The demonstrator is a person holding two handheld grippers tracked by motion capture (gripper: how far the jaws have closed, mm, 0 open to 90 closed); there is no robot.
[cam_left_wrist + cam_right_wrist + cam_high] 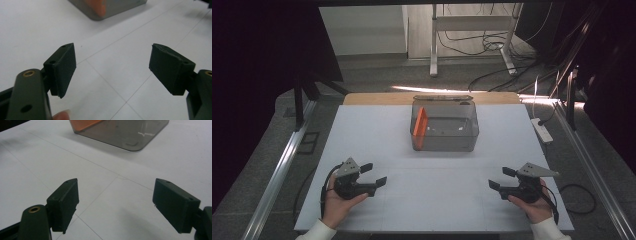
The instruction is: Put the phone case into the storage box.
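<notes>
I held a gripper in each hand near my edge of the white table (377, 135), both resting low over the surface and both empty. My left gripper (374, 175) sat at the near left, its jaws spread wide and aimed inward and a little away from me, toward the middle of the table. In the left gripper view, its two black pads (63, 67) stood far apart with bare white tabletop between them, and the tip of one of my fingers showed at the bottom edge. My right gripper (502, 179) sat at the near right, well apart from the left one, its jaws likewise spread wide and aimed inward toward the left. In the right gripper view, the pads (65, 202) were wide apart over the white surface, closed on nothing.

The smoky translucent grey box (444, 125) stood at the centre of the table toward the far side, well apart from both grippers. Its long axis ran left to right across the table, parallel to the far edge, and its open top faced up. Inside it, at its left end, an orange flat piece (420, 122) leaned on edge, its long side running from the near wall toward the far wall, crosswise to the box. I could not tell whether it touched the left wall. Beyond the table's far edge, cables (492, 45) lay on the floor by a white metal frame (472, 22).
</notes>
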